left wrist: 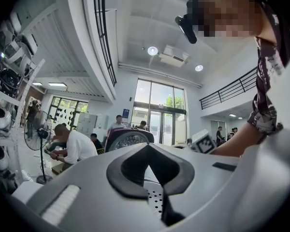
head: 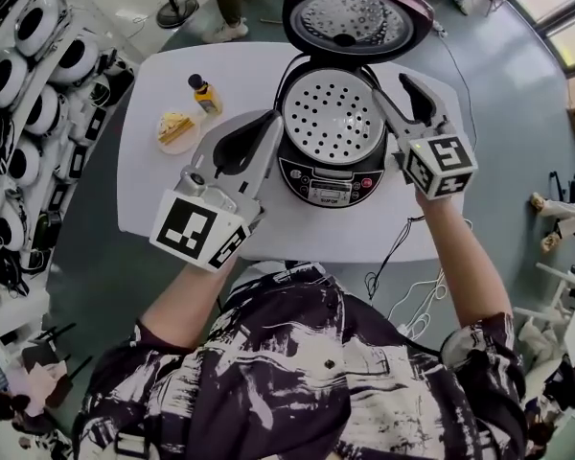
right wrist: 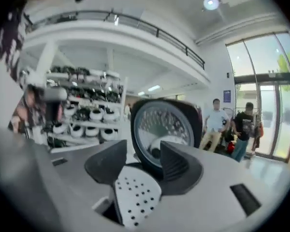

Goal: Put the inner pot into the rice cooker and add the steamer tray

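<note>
Already the steamer tray (head: 333, 115) is seated in the rice cooker (head: 331, 185), whose lid (head: 355, 12) is raised for access. The right tool (head: 402, 94) is held by the rim with jaws apart and empty. The left tool (head: 273, 127) is closed on nothing, likely parked clear.

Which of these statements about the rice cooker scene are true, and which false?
1. The maroon lid of the black rice cooker stands open. True.
2. The perforated metal steamer tray lies on the white table. False: it sits inside the cooker.
3. The right gripper has its jaws apart, gripping nothing. True.
4. In the head view, the small black-capped yellow bottle stands to the right of the cooker. False: it stands to its left.
</note>
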`<act>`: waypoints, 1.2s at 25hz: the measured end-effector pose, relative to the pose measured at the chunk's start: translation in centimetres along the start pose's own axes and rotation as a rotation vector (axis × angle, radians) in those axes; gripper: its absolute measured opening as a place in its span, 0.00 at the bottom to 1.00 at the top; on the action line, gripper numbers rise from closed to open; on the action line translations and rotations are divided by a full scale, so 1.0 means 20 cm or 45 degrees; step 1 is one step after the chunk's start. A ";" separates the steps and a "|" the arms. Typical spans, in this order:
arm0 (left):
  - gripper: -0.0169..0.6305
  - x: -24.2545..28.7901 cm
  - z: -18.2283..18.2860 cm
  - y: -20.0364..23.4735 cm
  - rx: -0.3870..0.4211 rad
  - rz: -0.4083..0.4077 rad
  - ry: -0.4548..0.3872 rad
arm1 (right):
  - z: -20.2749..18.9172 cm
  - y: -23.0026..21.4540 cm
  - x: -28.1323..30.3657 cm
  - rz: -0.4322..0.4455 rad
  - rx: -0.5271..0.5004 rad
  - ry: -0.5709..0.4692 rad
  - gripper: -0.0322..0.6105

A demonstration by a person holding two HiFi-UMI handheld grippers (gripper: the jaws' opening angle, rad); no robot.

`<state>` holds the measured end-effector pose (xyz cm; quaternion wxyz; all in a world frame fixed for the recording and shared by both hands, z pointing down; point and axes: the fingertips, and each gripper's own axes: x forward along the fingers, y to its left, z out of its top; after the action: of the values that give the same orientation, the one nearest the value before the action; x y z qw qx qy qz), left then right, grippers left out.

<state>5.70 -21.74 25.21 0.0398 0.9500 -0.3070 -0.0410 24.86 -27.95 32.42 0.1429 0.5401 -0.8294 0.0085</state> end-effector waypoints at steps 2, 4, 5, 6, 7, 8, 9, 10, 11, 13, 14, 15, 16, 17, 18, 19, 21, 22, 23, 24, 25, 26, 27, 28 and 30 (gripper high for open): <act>0.03 0.03 -0.01 -0.02 0.004 -0.012 0.006 | 0.28 0.08 -0.18 0.112 0.075 -0.200 0.16; 0.03 0.06 -0.01 -0.04 0.012 -0.026 0.009 | 0.44 0.15 -0.33 0.183 0.116 -0.295 0.05; 0.03 0.07 -0.01 -0.06 0.015 -0.031 0.012 | 0.48 0.18 -0.39 0.199 0.135 -0.320 0.05; 0.03 0.08 -0.01 -0.07 0.016 -0.037 0.015 | 0.49 0.20 -0.44 0.201 0.146 -0.335 0.05; 0.03 0.09 -0.01 -0.09 0.015 -0.044 0.020 | 0.49 0.21 -0.47 0.189 0.144 -0.338 0.05; 0.03 0.11 -0.01 -0.10 0.013 -0.053 0.024 | 0.47 0.21 -0.50 0.171 0.133 -0.331 0.05; 0.03 0.12 -0.01 -0.12 0.012 -0.063 0.028 | 0.43 0.21 -0.52 0.151 0.124 -0.316 0.05; 0.03 0.14 -0.01 -0.14 0.012 -0.071 0.031 | 0.39 0.20 -0.54 0.129 0.126 -0.298 0.05; 0.03 0.15 -0.01 -0.16 0.011 -0.078 0.035 | 0.35 0.18 -0.56 0.106 0.138 -0.281 0.05; 0.03 0.18 -0.02 -0.20 0.007 -0.090 0.043 | 0.27 0.14 -0.60 0.064 0.179 -0.260 0.05; 0.03 0.19 -0.02 -0.22 0.004 -0.096 0.047 | 0.24 0.13 -0.61 0.049 0.194 -0.256 0.05; 0.03 0.20 -0.02 -0.24 0.003 -0.101 0.052 | 0.22 0.12 -0.63 0.039 0.200 -0.255 0.05; 0.03 0.20 -0.03 -0.25 0.002 -0.105 0.056 | 0.21 0.11 -0.65 0.034 0.199 -0.256 0.05; 0.03 0.21 -0.03 -0.26 0.001 -0.107 0.059 | 0.20 0.11 -0.66 0.031 0.194 -0.258 0.05; 0.03 0.22 -0.03 -0.27 0.000 -0.107 0.062 | 0.20 0.11 -0.66 0.031 0.185 -0.260 0.05; 0.03 0.22 -0.03 -0.28 0.000 -0.106 0.065 | 0.20 0.11 -0.67 0.033 0.174 -0.262 0.05; 0.03 0.23 -0.03 -0.30 0.007 -0.106 0.068 | 0.21 0.12 -0.67 0.041 0.152 -0.263 0.05; 0.03 0.23 -0.03 -0.30 0.011 -0.106 0.068 | 0.21 0.13 -0.67 0.047 0.142 -0.263 0.05; 0.03 0.23 -0.03 -0.30 0.014 -0.104 0.069 | 0.21 0.14 -0.66 0.053 0.135 -0.262 0.05; 0.03 0.23 -0.03 -0.30 0.016 -0.100 0.070 | 0.21 0.15 -0.65 0.059 0.131 -0.262 0.05; 0.03 0.23 -0.03 -0.30 0.018 -0.097 0.072 | 0.21 0.16 -0.64 0.064 0.129 -0.262 0.05; 0.03 0.22 -0.03 -0.30 0.019 -0.093 0.073 | 0.21 0.17 -0.63 0.069 0.129 -0.260 0.05; 0.03 0.22 -0.02 -0.30 0.020 -0.088 0.073 | 0.21 0.18 -0.62 0.073 0.129 -0.258 0.05; 0.03 0.21 -0.02 -0.29 0.021 -0.082 0.073 | 0.20 0.18 -0.61 0.078 0.130 -0.256 0.05; 0.03 0.20 -0.02 -0.29 0.025 -0.069 0.072 | 0.20 0.19 -0.60 0.091 0.130 -0.252 0.05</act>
<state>12.37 -19.39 24.89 0.0380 0.9590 -0.2804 -0.0124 25.03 -16.29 26.24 0.0324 0.5148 -0.8567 0.0025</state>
